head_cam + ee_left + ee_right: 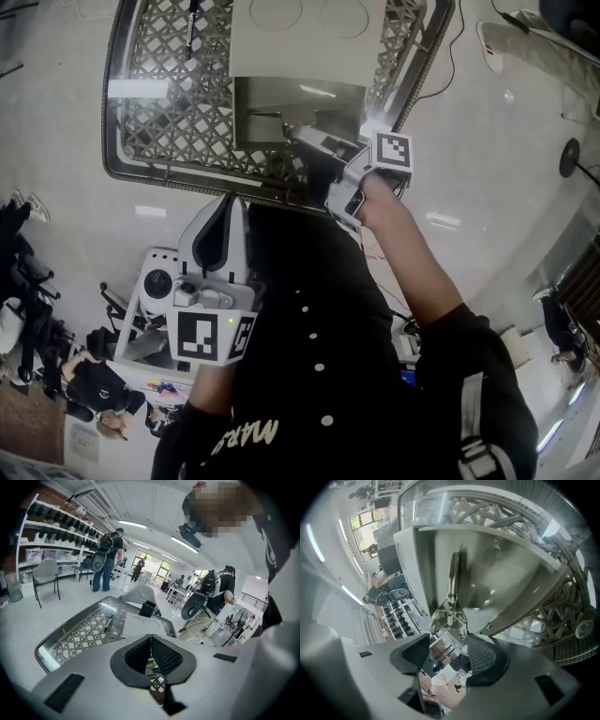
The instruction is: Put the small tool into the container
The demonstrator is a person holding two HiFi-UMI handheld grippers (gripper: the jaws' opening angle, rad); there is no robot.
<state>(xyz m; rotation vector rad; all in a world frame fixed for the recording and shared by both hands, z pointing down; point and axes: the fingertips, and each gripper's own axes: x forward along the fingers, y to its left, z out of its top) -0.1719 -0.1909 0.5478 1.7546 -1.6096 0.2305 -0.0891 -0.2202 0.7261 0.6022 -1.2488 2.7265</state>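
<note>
**A:** How does the right gripper (pixel 449 651) stand?

**B:** Its jaws are spread wide, with nothing between the pads. It reaches across the near edge of the lattice-topped table (pixel 178 103) to the open mouth of the container (pixel 511 578).

**A:** And the small tool?

**B:** The small tool (pixel 452 578), a thin metal piece, lies inside the container on its grey wall, just beyond the open jaws. I cannot tell whether its near, forked end touches them.

**A:** The left gripper?

**B:** The left gripper (pixel 151 641) is closed tip to tip and empty. It is held close to the person's body, just short of the table's near edge.

**A:** Anything else on the table?

**B:** A dark pen (pixel 108 622) lies on the lattice, left of the container.
</note>
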